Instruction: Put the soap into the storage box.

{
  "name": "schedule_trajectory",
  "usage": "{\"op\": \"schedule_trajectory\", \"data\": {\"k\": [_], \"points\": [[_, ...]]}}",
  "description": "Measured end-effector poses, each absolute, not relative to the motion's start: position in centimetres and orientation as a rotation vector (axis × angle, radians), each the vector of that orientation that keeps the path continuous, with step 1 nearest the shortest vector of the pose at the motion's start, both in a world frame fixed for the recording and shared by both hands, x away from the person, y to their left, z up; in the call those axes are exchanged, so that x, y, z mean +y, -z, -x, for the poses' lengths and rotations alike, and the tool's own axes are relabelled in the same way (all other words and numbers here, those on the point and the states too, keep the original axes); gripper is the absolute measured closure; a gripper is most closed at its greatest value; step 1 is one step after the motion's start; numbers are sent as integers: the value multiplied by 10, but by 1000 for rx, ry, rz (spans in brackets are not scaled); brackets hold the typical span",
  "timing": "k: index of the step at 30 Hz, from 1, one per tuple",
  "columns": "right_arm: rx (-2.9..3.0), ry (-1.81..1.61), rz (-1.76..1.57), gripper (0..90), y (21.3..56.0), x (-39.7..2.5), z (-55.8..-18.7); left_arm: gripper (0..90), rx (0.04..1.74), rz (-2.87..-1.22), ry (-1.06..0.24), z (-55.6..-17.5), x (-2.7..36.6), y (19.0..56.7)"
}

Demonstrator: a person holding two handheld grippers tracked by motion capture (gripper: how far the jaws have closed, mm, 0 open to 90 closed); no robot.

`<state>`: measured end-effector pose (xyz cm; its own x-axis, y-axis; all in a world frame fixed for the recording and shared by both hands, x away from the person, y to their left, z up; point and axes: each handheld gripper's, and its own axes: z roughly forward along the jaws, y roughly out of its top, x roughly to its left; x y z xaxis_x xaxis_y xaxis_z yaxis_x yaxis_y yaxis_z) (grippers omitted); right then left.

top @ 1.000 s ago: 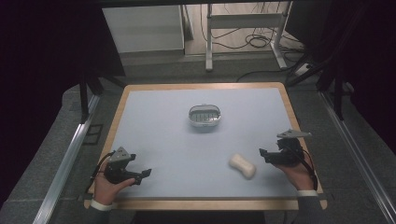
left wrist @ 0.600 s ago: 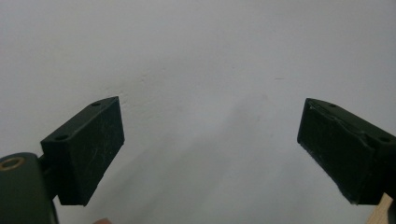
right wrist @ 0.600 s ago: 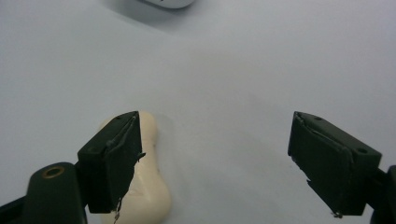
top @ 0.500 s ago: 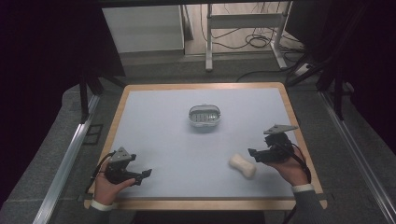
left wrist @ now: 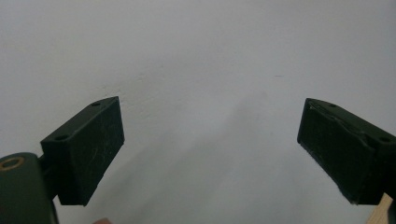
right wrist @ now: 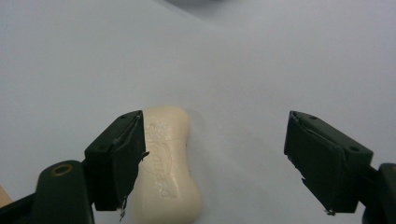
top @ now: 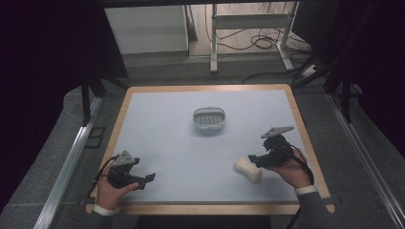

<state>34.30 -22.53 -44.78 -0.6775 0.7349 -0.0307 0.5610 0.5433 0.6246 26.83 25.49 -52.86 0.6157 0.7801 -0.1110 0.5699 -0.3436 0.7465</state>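
Two hand-held grippers work over a pale blue counter (top: 191, 143) with a wooden rim. The right hand-held gripper (top: 254, 159) sits at the counter's near right, jaws spread wide, with a cream-coloured, waisted bar of soap (top: 248, 169) lying flat on the counter just at its tips. In the right gripper view, the bar of soap (right wrist: 167, 163) lies against the inner face of the left-hand jaw (contact looks likely but cannot be confirmed), while the other jaw stands well apart from it. The left hand-held gripper (top: 148, 178) rests at the near left corner, jaws likewise parted over bare counter surface. One small white oval dish with a ribbed grey insert (top: 208, 119) stands near the counter's middle, well apart from both hand-held grippers.
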Motion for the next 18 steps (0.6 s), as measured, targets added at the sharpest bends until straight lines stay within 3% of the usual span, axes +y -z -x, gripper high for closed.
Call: {"op": "schedule_trajectory", "data": {"k": [18], "points": [[2728, -596, -987, 234, 466, -192, -344, 78, 1054, -2050, -333, -269, 257, 527]]}}
